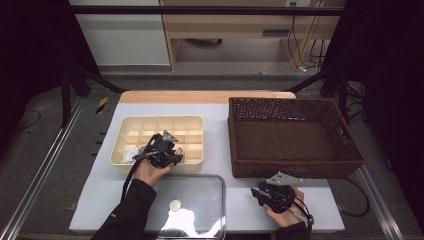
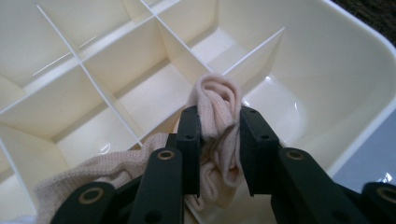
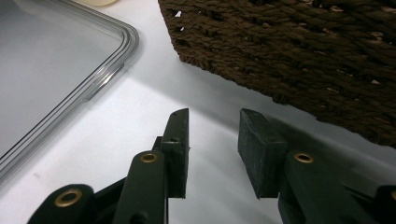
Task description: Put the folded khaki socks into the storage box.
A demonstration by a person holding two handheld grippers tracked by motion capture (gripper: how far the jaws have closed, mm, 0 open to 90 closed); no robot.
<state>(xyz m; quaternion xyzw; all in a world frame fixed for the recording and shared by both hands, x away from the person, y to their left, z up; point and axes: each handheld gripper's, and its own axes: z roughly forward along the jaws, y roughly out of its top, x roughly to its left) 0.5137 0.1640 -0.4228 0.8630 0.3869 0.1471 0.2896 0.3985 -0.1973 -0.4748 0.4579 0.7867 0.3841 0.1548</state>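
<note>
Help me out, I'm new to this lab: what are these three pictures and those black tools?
A person holds a two-jawed claw in each hand. One picture looks down from above the table; the other two come from cameras riding on each claw. On the white table are a cream divider tray, a brown wicker basket and a clear lid. The left claw is over the tray, squeezing a bunched pale pink sock. The right claw rests near the basket, jaws apart, holding nothing.
</note>
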